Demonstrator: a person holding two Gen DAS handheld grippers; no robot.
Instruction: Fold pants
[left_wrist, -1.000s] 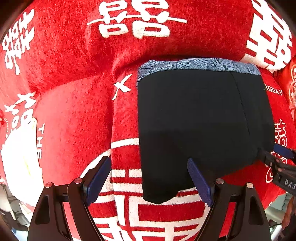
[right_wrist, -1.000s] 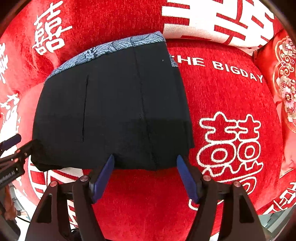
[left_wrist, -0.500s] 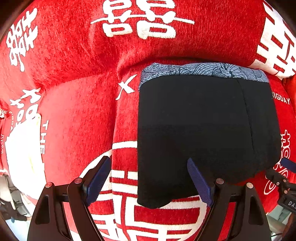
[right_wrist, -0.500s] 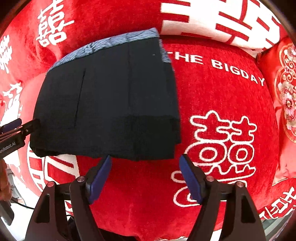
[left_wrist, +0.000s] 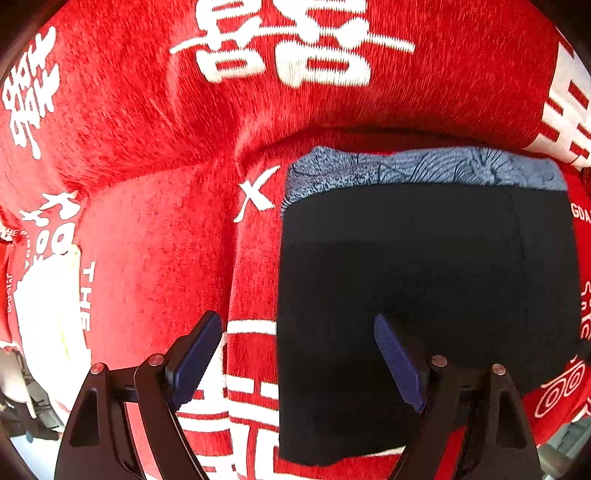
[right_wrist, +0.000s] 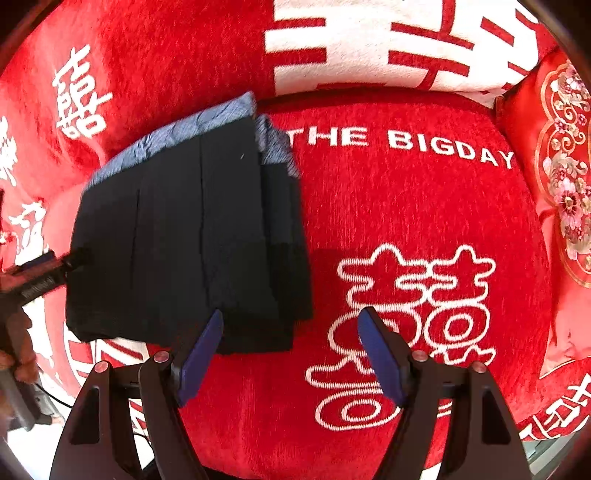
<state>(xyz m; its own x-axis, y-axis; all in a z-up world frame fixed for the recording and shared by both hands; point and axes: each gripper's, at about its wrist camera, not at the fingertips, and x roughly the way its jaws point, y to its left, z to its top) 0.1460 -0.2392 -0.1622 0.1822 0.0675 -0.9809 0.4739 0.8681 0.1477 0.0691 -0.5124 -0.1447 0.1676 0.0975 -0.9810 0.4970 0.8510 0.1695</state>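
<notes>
The black pants (left_wrist: 424, 295) lie folded into a compact rectangle on the red sofa seat, with a blue patterned waistband (left_wrist: 424, 166) along the far edge. My left gripper (left_wrist: 299, 354) is open and empty, hovering over the pants' near left corner. In the right wrist view the pants (right_wrist: 192, 240) lie to the left, their layered right edge showing. My right gripper (right_wrist: 291, 347) is open and empty over the bare seat beside the pants' near right corner. The left gripper (right_wrist: 48, 266) shows at the pants' left edge.
The red sofa cover (right_wrist: 406, 221) carries white characters and the words "THE BIGDAY" (right_wrist: 399, 144). A red embroidered cushion (right_wrist: 561, 166) stands at the right. The backrest (left_wrist: 295, 92) rises just behind the pants. The seat's front edge (left_wrist: 44, 332) drops off at the left.
My right gripper has moved right, off the pants and over the bare seat. My left gripper has shifted slightly left. The pants stay folded in place.
</notes>
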